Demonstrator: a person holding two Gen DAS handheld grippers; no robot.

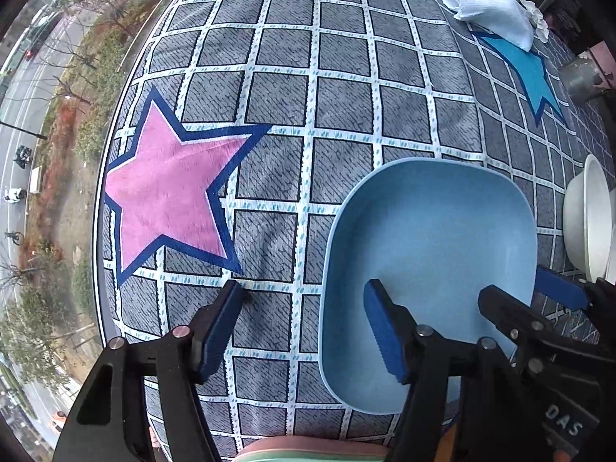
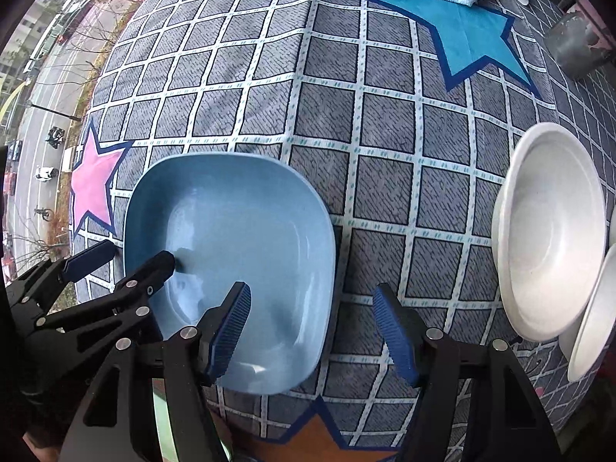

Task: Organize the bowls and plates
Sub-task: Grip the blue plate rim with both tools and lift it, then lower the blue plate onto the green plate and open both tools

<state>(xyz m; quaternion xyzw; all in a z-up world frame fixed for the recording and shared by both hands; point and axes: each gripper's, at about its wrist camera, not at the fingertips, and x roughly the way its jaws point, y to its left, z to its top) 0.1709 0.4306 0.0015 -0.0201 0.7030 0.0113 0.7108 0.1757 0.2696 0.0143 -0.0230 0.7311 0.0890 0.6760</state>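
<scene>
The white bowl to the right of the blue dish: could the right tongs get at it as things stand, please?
Probably yes. The right tongs stand open, straddling the near right rim of the blue dish without gripping it, and only bare tablecloth lies between them and the white bowl. A second white dish overlaps its near edge.

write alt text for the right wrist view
The right gripper straddles the right rim of a light blue squarish bowl, the left gripper its left rim, on a grey checked cloth with stars. White bowls sit right.
</scene>
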